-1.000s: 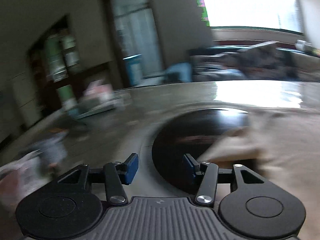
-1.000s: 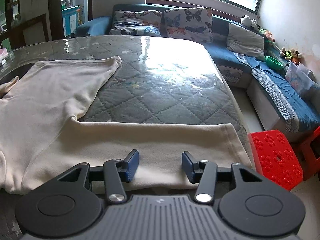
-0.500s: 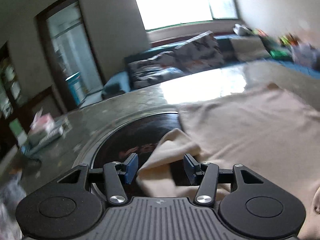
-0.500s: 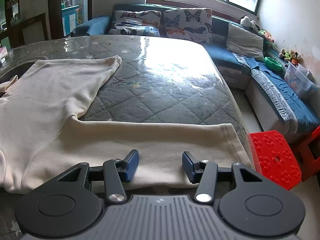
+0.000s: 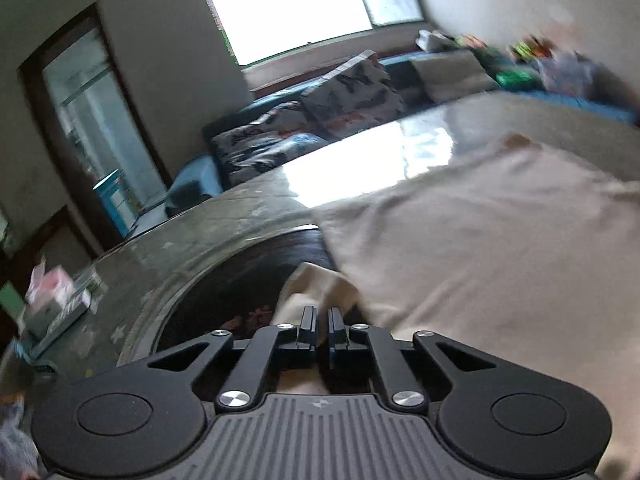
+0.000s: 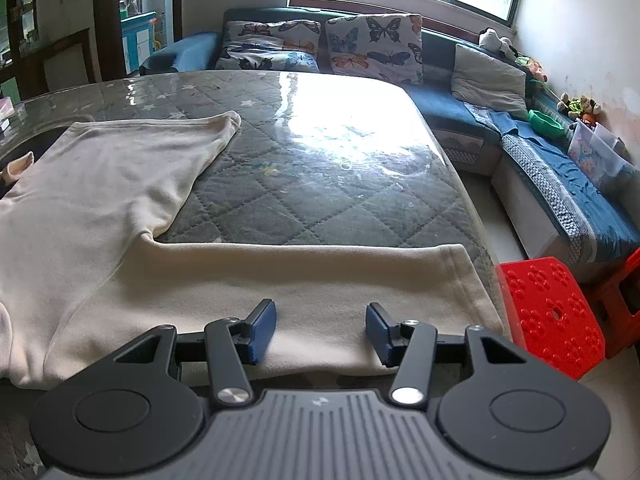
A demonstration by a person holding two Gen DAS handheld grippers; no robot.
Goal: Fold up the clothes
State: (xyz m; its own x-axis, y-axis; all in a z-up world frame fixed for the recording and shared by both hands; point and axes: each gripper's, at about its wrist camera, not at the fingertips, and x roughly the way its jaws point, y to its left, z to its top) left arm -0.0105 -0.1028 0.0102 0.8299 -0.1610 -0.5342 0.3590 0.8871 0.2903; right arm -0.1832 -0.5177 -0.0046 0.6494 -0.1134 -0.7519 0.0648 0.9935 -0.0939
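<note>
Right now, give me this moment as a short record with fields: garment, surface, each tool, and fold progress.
garment: cream long-sleeved top, spread flat, one sleeve lying across the near edge
surface: grey quilted table under a glossy clear cover
left tool: left tool shut on a corner of the cream fabric over the dark round inset
right tool: right tool open, low over the sleeve, gripping nothing
fold progress: no fold visible yet
</note>
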